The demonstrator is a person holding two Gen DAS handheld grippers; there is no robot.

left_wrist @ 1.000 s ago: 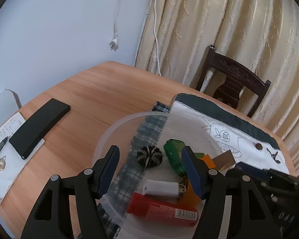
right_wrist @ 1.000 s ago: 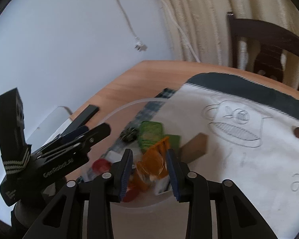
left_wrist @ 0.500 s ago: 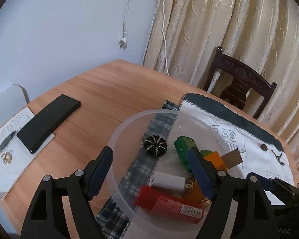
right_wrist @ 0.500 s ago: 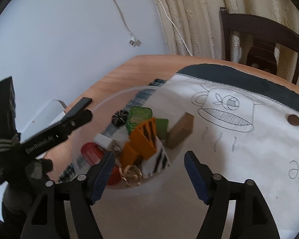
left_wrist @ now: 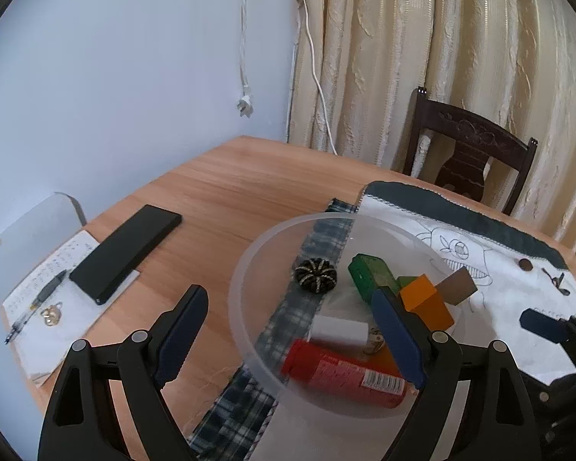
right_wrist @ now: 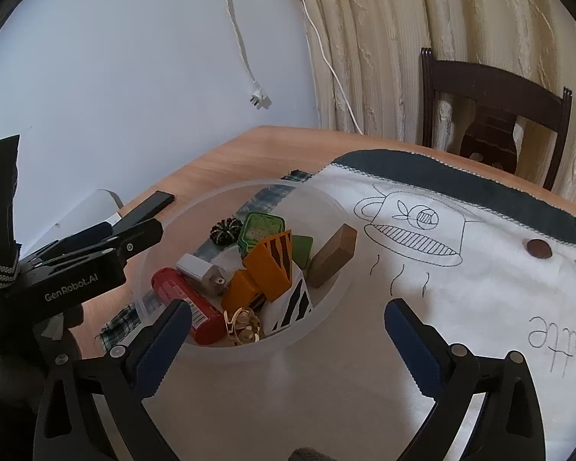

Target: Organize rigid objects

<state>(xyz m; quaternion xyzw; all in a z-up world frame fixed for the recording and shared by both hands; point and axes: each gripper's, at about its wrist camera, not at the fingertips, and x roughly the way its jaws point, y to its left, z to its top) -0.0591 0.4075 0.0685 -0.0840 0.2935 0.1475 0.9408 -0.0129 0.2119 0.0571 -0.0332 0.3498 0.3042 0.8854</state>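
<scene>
Left gripper: jaws spread wide, empty, hovering at the near rim of the bowl.
Right gripper: jaws wide apart, empty, above the bowl's edge.
Bowl: clear plastic, on a white cloth.
Inside: red tube, white plug, orange blocks, green case, wooden block.
Table: phone, pen on paper.
</scene>
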